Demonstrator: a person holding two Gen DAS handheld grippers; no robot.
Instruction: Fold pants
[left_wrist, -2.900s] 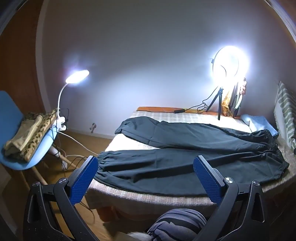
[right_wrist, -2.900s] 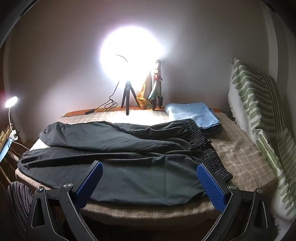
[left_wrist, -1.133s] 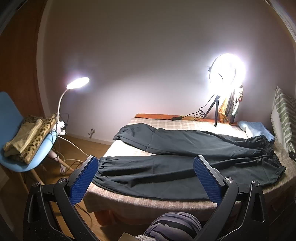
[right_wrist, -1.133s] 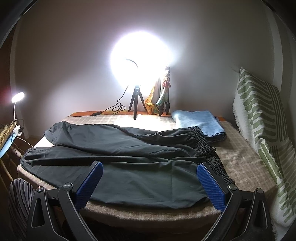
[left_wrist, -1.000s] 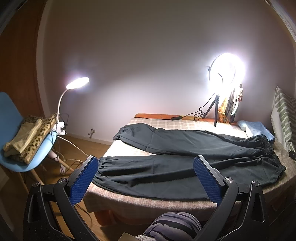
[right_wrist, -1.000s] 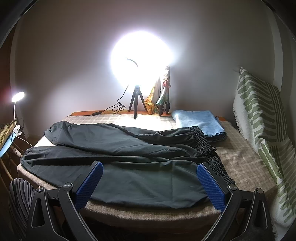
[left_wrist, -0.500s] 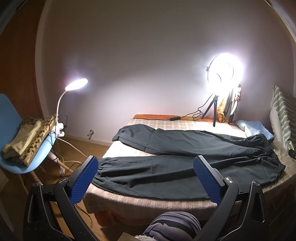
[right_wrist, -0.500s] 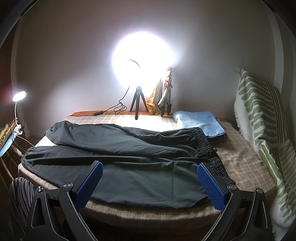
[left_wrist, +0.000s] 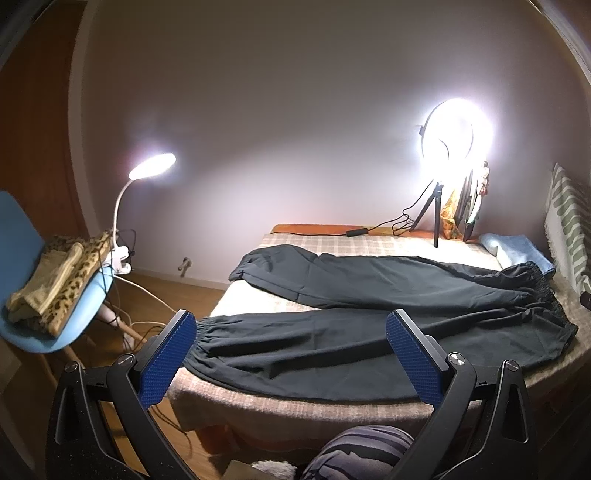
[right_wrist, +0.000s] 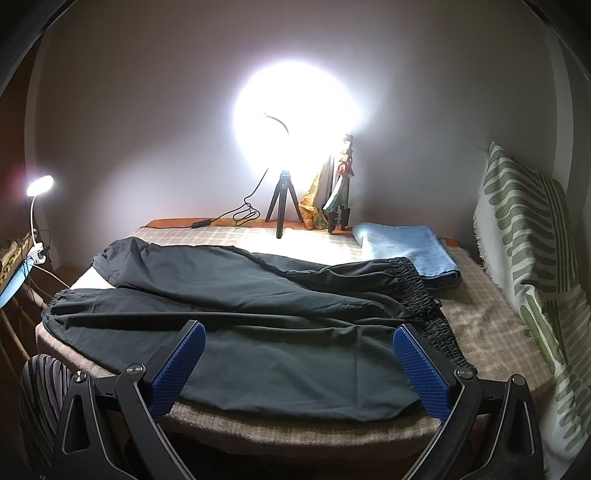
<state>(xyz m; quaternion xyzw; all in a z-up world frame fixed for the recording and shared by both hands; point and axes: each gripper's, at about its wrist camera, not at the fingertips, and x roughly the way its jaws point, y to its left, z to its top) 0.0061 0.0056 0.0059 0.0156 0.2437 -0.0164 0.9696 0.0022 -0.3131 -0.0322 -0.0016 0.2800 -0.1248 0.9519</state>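
Note:
Black pants (left_wrist: 369, 321) lie spread flat on a checked bed cover (left_wrist: 332, 243), legs apart, cuffs to the left, elastic waistband to the right. They also show in the right wrist view (right_wrist: 258, 325), waistband (right_wrist: 424, 306) at right. My left gripper (left_wrist: 291, 354) is open and empty, held back from the near bed edge over the near leg's cuff end. My right gripper (right_wrist: 299, 365) is open and empty, in front of the hip and waist part.
A ring light on a tripod (right_wrist: 284, 206) and a folded blue towel (right_wrist: 406, 251) stand at the bed's far side. A green-patterned cushion (right_wrist: 528, 251) lines the right. A blue chair with clothes (left_wrist: 48, 288) and a desk lamp (left_wrist: 147, 170) stand left.
Both grippers have drawn back slightly from the bed and risen a little; the pants look a bit farther away. The pants have not moved.

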